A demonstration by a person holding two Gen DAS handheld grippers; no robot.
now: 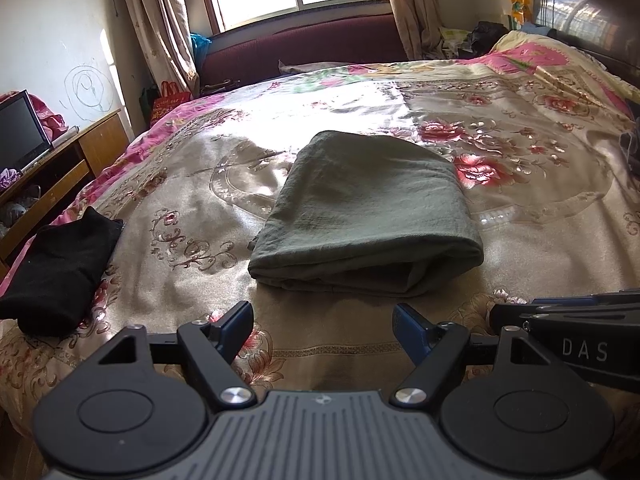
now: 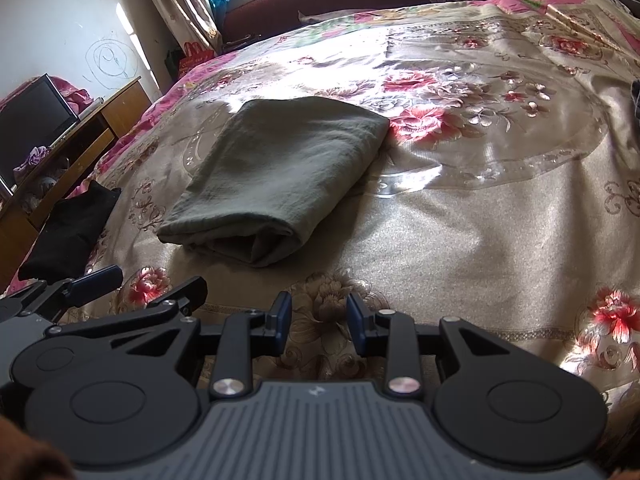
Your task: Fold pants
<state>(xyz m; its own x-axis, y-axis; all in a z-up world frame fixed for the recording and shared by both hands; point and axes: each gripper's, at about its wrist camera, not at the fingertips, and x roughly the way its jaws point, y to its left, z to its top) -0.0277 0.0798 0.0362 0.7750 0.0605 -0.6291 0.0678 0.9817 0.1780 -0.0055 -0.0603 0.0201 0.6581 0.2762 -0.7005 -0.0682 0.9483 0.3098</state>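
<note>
The olive-green pants (image 1: 368, 216) lie folded into a thick rectangle on the floral bedspread (image 1: 520, 208); they also show in the right wrist view (image 2: 280, 172), left of centre. My left gripper (image 1: 323, 320) is open and empty, just short of the pants' near folded edge. My right gripper (image 2: 319, 316) is open and empty, near the bed's front edge, to the right of the pants. The right gripper's side shows at the right of the left wrist view (image 1: 568, 312). The left gripper shows at the lower left of the right wrist view (image 2: 136, 284).
A folded black garment (image 1: 60, 272) lies at the bed's left edge, also in the right wrist view (image 2: 68, 232). A wooden desk (image 1: 60, 176) with a monitor (image 1: 20, 132) stands left of the bed. A dark red sofa (image 1: 304, 48) sits under the window. A headboard (image 1: 588, 12) is at the far right.
</note>
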